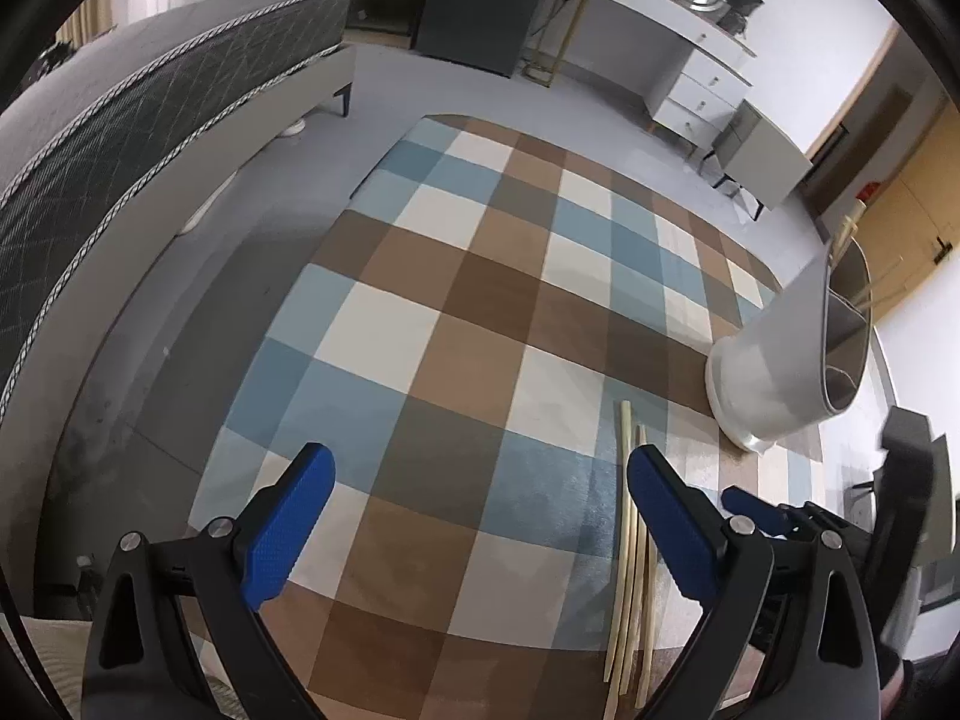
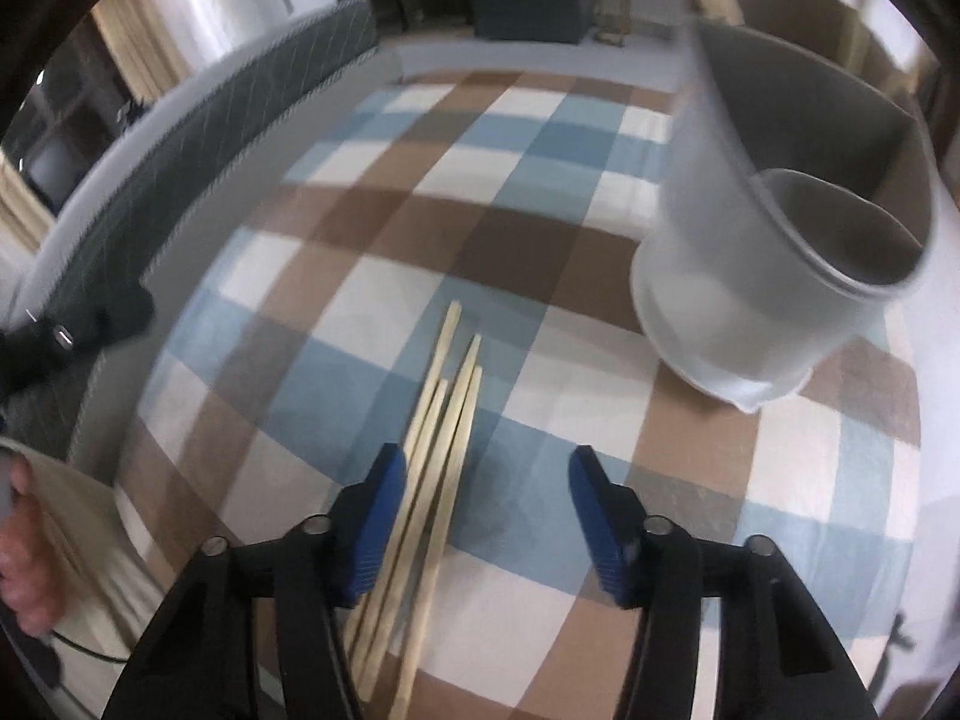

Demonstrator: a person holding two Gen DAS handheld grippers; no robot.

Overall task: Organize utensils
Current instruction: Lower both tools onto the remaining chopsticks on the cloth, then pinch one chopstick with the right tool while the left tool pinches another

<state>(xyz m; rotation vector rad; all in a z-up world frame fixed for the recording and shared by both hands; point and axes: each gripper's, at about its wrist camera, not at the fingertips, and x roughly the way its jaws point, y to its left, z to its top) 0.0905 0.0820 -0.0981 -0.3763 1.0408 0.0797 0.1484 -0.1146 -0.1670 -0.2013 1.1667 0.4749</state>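
Note:
Several pale wooden chopsticks lie side by side on the checked tablecloth; they also show in the left wrist view. A grey divided utensil holder stands upright to their right, with a few chopsticks in its far compartment. My right gripper is open and empty, low over the near ends of the chopsticks, its left finger beside them. My left gripper is open and empty, left of the chopsticks. The holder also shows in the left wrist view.
A dark quilted mattress runs along the left past the table edge. A white dresser and a dark cabinet stand at the far wall. The right gripper's body shows at the right of the left wrist view.

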